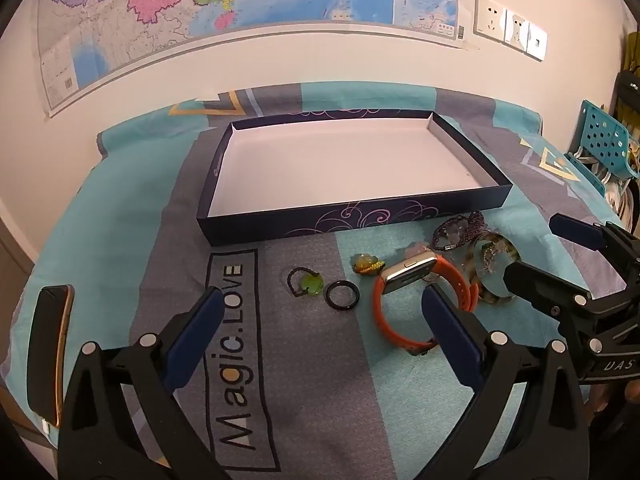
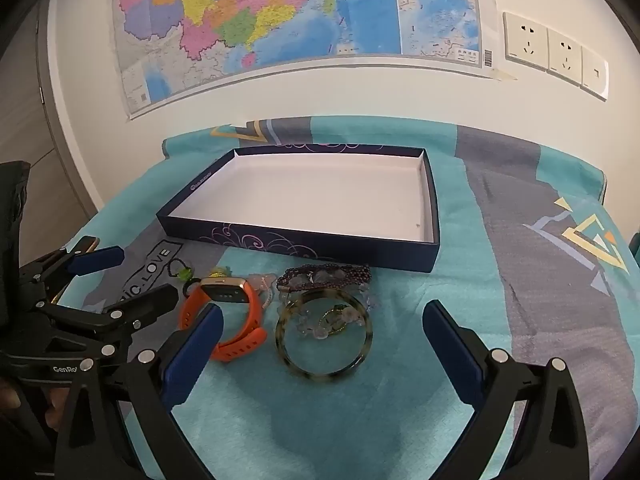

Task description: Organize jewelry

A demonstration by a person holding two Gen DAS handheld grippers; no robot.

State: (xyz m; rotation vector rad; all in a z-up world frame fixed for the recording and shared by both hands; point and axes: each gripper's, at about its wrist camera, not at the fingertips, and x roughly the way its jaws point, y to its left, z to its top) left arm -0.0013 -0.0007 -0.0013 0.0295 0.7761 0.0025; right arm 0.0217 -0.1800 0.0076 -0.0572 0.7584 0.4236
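left gripper (image 1: 320,300): jaws wide, nothing between, above the cloth (image 1: 312,380) near the ring (image 1: 341,296) and watch (image 1: 408,280) | right gripper (image 2: 322,320): jaws wide, empty, over the bangle (image 2: 324,334) | jewelry: all on the cloth just in front of the tray (image 2: 296,240) | beads (image 2: 324,274): touching the bangle's far rim

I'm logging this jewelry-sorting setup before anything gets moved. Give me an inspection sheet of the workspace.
Surface: teal and grey cloth, printed lettering.
Job's things: open box, nothing in it; in front lie orange watch, tortoiseshell bangle, dark bead bracelet, black ring, green charm.
Clutter: phone at the cloth's left edge.
Grippers: left gripper and right gripper open, holding nothing.
Cables: nothing seen.
Surroundings: wall map, wall sockets.
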